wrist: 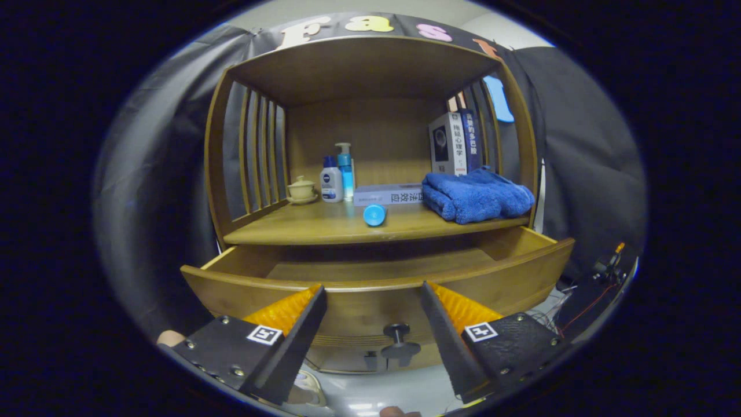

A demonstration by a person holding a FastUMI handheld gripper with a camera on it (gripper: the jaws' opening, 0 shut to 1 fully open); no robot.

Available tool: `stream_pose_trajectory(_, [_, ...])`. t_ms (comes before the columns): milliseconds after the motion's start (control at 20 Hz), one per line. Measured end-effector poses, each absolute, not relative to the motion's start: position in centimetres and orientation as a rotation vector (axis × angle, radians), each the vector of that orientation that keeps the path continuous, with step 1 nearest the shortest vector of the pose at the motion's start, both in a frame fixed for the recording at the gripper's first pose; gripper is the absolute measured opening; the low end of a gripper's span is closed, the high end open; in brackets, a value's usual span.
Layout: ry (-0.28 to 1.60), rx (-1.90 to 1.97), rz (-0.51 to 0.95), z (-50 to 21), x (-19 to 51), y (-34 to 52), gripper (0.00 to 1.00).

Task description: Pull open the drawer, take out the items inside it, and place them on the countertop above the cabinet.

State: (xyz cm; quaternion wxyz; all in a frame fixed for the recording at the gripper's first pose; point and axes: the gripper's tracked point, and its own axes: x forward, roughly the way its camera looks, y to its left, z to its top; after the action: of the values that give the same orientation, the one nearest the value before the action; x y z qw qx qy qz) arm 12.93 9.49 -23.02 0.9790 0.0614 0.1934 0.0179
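Drawer (376, 278) is pulled out under the countertop (324, 229) (its inside looks bare from here). A blue towel (474, 197), then a small blue cap (374, 215), sit on top. The gripper (373, 304) is spread wide, holding nothing, above the knob (396, 333). Most looks done.

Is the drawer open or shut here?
Open. The drawer is pulled out from under the countertop, its inside bottom showing; the open tool straddles its knob without touching.
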Motion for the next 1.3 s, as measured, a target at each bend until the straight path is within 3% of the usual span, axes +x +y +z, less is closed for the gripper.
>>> stream_pose_trajectory(1300, [0.394,0.045,-0.056,-23.9,21.3,11.5,0.97])
